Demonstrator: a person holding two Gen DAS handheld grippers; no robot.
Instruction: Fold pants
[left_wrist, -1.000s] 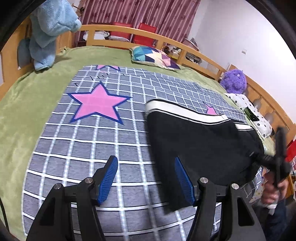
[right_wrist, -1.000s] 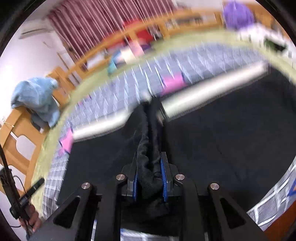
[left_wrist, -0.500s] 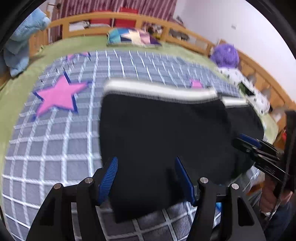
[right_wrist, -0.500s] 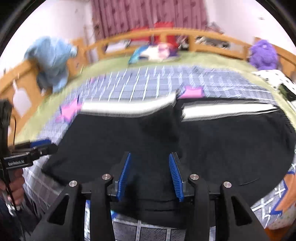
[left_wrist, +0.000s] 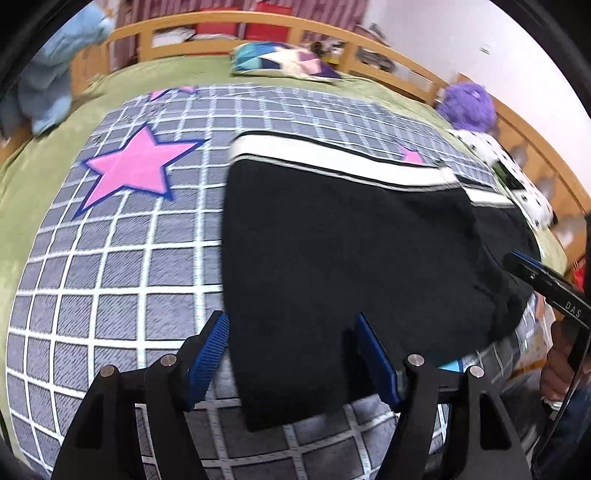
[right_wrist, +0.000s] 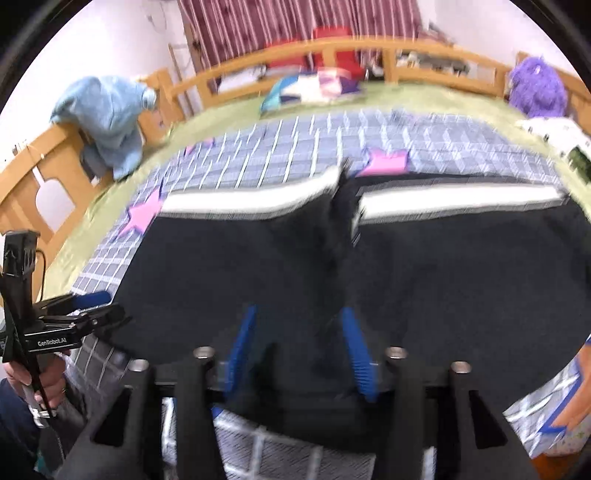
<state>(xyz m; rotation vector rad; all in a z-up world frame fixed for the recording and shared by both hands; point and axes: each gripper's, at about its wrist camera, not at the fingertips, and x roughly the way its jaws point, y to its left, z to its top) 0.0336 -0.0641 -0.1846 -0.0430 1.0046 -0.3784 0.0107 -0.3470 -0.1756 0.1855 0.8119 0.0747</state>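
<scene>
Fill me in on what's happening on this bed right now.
A person with a gripper in each hand is folding black pants laid flat on the grid-and-star blanket. Both the left gripper and the right gripper are open above the near edge of the pants, gripping nothing. The white-striped side lies along the far edge.
</scene>
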